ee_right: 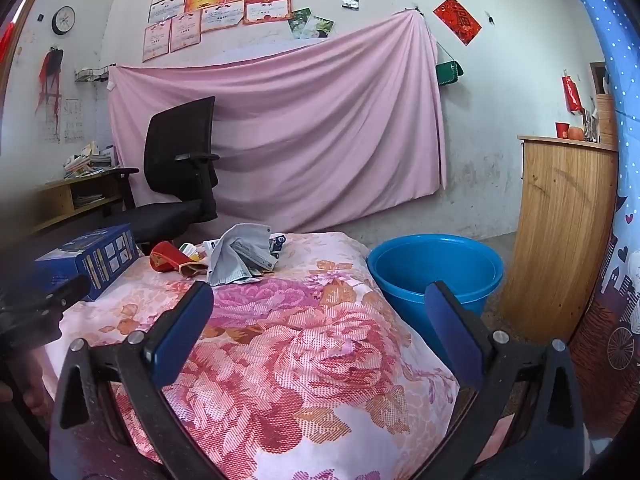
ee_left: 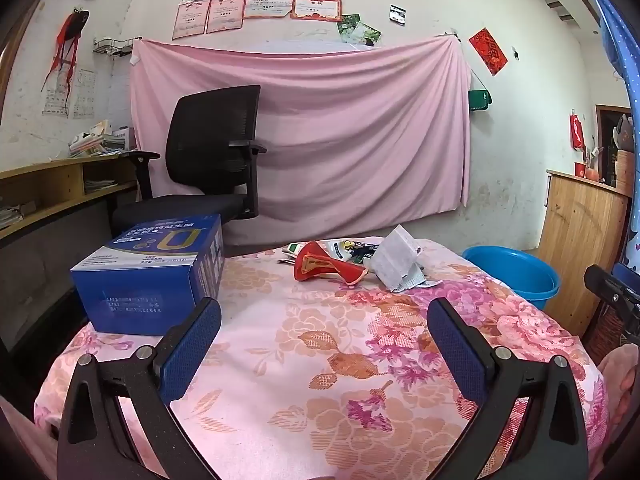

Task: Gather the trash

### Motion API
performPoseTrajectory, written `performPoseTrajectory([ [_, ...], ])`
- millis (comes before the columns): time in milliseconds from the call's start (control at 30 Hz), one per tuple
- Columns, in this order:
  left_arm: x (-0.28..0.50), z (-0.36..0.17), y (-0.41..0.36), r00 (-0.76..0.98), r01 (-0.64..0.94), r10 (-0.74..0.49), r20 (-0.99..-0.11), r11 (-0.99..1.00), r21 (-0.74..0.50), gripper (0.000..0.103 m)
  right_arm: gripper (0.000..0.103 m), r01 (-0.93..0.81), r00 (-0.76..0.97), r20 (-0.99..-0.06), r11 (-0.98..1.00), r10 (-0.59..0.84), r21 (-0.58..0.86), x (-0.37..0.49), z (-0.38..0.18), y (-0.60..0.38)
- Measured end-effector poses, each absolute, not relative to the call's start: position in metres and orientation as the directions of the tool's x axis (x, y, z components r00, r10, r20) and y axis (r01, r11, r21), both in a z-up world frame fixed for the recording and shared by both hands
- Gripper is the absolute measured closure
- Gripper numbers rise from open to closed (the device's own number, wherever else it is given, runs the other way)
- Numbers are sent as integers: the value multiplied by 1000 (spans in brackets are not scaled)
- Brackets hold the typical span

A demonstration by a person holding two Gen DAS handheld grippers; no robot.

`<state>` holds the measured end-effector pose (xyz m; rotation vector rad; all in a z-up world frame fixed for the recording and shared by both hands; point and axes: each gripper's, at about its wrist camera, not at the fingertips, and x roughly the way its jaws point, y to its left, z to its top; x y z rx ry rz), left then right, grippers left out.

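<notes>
Both jaws spread wide, nothing between them. My left gripper (ee_left: 324, 316) fills the lower half of the left wrist frame and my right gripper (ee_right: 320, 302) fills the lower half of the right wrist frame, each hovering over the near part of the tabletop (ee_left: 280, 360), which wears a pink floral cloth.

Pink sheet (ee_left: 320, 128) hangs on the back wall, centre of both frames. Black office chair (ee_left: 212, 152) sits in front of it, left of centre.

Blue bucket (ee_right: 436, 268) stands on the floor just beside the tabletop's right edge: right of centre in the right wrist frame, just above my right finger (ee_right: 456, 336). Mouth is up; the part of the inside I can see looks bare.

Blue carton (ee_left: 152, 272) lies at the left side of the tabletop, just beyond my left finger (ee_left: 188, 344).

Trash pile sits at the far edge of the tabletop, centre of the left wrist frame, well apart from both jaws: crumpled white wrapper (ee_left: 394, 258) on the right, crushed red paper cup (ee_left: 324, 268) on its side to its left, printed wrappers (ee_left: 352, 250) behind, all touching or overlapping.
</notes>
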<state>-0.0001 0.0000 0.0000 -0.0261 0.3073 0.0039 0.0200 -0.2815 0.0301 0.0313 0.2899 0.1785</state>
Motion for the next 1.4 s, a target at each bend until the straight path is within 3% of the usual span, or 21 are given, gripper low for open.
performPoseTrajectory([
  [1400,1,1,-2,955,0,-6,-297,1000,-22,2,0,-171,942,-283,983,182,62,20,30,-282],
])
